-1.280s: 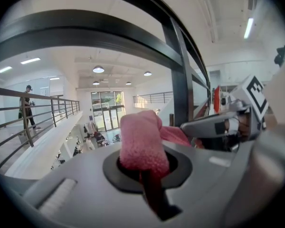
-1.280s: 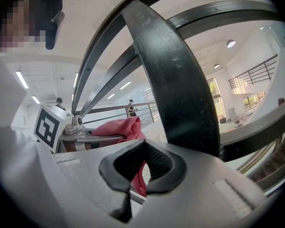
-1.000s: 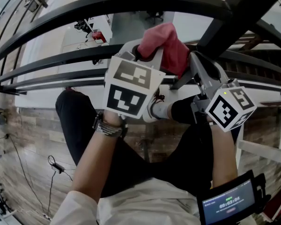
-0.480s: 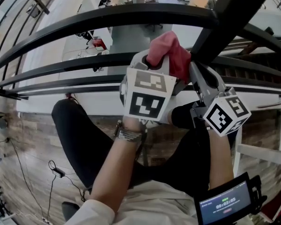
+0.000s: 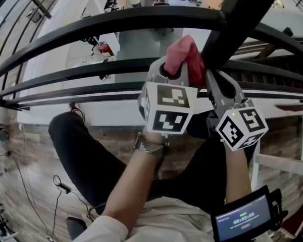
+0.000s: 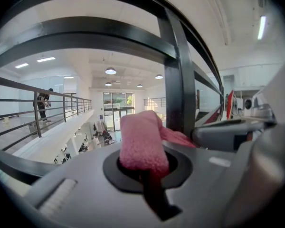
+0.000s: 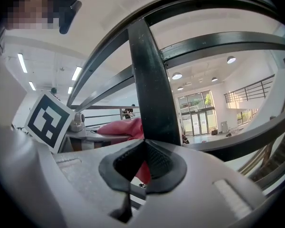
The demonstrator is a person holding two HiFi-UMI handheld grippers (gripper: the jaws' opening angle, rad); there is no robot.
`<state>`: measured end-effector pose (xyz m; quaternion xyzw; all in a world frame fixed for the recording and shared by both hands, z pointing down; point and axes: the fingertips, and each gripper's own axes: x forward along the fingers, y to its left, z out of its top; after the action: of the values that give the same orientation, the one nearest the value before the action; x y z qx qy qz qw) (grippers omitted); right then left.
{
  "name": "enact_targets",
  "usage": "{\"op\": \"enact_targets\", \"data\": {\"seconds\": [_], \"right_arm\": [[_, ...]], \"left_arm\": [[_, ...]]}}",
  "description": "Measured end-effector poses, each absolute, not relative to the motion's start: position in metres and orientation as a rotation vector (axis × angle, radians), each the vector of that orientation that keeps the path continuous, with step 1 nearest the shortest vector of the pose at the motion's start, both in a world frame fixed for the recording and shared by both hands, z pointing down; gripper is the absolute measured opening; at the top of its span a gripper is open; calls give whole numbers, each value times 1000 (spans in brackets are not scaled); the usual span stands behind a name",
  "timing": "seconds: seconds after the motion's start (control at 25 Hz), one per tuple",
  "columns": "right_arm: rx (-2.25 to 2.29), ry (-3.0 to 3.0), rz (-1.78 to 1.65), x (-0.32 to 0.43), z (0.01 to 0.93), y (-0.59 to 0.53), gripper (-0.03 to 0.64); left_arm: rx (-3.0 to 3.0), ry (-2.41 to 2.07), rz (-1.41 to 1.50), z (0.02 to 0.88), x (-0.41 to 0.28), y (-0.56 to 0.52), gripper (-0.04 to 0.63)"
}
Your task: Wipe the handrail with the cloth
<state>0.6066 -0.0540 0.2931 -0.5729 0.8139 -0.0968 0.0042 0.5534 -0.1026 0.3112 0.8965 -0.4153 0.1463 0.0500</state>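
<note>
The black handrail (image 5: 116,19) curves across the head view, with an upright post (image 5: 242,14) at the right. My left gripper (image 5: 174,67) is shut on a pink cloth (image 5: 184,54), which pokes up between the top rail and the rail below, just left of the post. The left gripper view shows the cloth (image 6: 140,141) bunched in the jaws, close beside the post (image 6: 178,89). My right gripper (image 5: 214,77) sits at the foot of the post with its pads together. In its own view the post (image 7: 152,94) rises right behind the right gripper (image 7: 143,148).
Lower rails (image 5: 91,69) run under the top rail, and an open atrium floor lies far below beyond them. The person's dark-trousered legs (image 5: 86,155) and wooden flooring with cables (image 5: 20,185) fill the lower head view. A screen (image 5: 245,221) is strapped to the right forearm.
My left gripper has carried the cloth to the right and slightly up, so it now sits against the post. The right gripper has hardly moved.
</note>
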Motion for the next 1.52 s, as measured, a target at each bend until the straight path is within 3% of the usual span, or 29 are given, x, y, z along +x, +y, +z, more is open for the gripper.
{"op": "enact_targets", "data": {"seconds": [1.52], "right_arm": [[-1792, 2511, -431, 618, 308, -59, 2]], "left_arm": [[2788, -1265, 283, 333, 561, -76, 26]]}}
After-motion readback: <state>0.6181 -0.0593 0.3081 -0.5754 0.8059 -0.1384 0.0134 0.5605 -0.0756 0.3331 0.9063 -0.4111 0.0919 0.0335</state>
